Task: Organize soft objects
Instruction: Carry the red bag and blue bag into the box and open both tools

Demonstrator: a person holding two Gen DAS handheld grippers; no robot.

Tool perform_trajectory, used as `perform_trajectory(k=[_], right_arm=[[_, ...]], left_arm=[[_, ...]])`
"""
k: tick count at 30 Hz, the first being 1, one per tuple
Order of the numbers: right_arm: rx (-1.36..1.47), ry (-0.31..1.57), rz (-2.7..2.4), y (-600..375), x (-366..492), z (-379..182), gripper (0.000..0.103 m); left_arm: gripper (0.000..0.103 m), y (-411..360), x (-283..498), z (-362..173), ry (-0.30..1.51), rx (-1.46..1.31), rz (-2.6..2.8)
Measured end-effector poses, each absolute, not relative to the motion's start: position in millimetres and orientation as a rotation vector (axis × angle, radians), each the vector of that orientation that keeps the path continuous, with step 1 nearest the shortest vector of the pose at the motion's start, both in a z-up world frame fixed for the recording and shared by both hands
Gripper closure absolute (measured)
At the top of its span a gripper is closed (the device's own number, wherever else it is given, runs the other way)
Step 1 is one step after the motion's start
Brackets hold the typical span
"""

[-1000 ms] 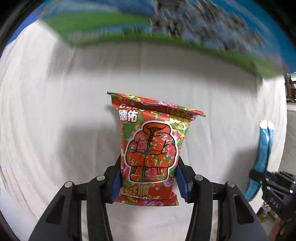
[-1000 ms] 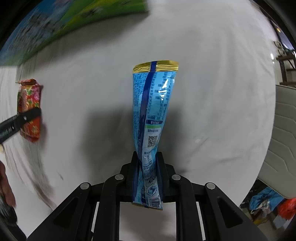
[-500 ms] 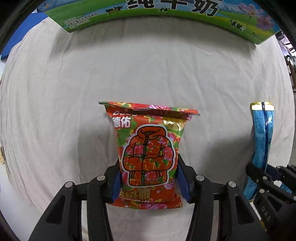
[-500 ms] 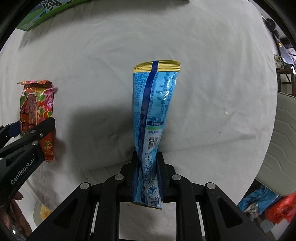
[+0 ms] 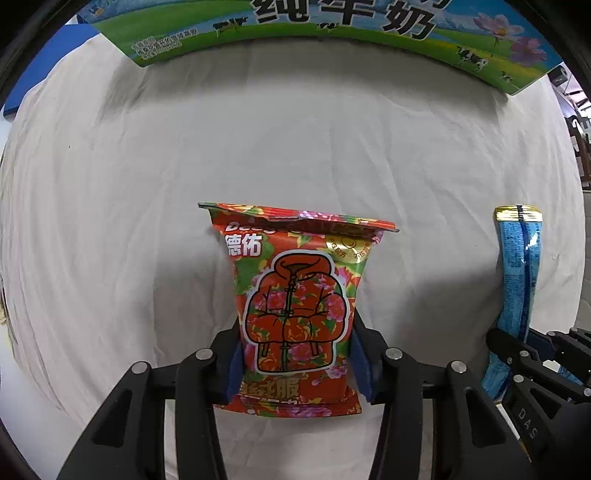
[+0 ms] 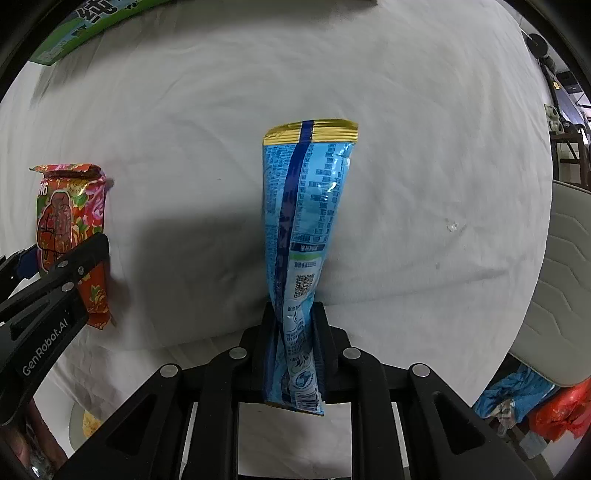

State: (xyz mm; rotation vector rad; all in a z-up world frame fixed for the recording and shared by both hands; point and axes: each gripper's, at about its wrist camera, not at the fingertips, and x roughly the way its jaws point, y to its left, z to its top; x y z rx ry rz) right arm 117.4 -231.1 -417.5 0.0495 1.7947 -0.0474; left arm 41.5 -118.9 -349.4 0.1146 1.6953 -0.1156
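My left gripper (image 5: 295,354) is shut on a red floral snack packet (image 5: 297,295), gripping its lower sides and holding it above the white cloth (image 5: 147,184). The packet also shows at the left of the right wrist view (image 6: 68,221). My right gripper (image 6: 293,332) is shut on a tall blue packet with a gold top seal (image 6: 304,221), squeezing its lower part edge-on. The blue packet also shows at the right of the left wrist view (image 5: 517,277), with the right gripper's body below it.
A green and blue milk carton box (image 5: 332,26) lies across the far edge of the cloth, also at top left in the right wrist view (image 6: 92,26). A pale padded seat (image 6: 565,277) stands right of the table, with coloured bags (image 6: 546,406) on the floor.
Both grippers have pulled back and tilted with their packets still held. The box has slid up towards the top of both views, and the two packets now hang side by side.
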Motion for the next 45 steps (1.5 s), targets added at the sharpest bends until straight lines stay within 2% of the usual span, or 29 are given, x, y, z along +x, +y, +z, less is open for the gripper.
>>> perform_trajectory(k=[3,7,17,26,30,35,45], right_arm=[[0.054,1.782,-0.041,-233,116,-416,0.091],[0.090,1.753,-0.015,-233,115,-400,0.091],[0.166,1.570,0.069,-242,132,-303,0.091],[0.213,1.383,0.094,-258,192,-211,0.091],[0.227,1.310,0.078,-256,231,-184,0.091],[0.249,1.277,0.064,-249,280,-179,0.091],[0.416,1.361,0.039,-244,362,-254,0.091]], left_arm=[[0.059,-115,42,-333,1.673,0.103,-0.135],[0.059,-116,45,-297,1.607,0.089,-0.169],[0.059,-109,74,-200,1.432,0.000,-0.252],[0.059,-79,163,-139,1.325,-0.087,-0.243],[0.059,-64,214,-145,1.327,-0.128,-0.201],[0.059,-46,263,-166,1.381,-0.162,-0.140],[0.059,-37,293,-237,1.561,-0.262,-0.092]])
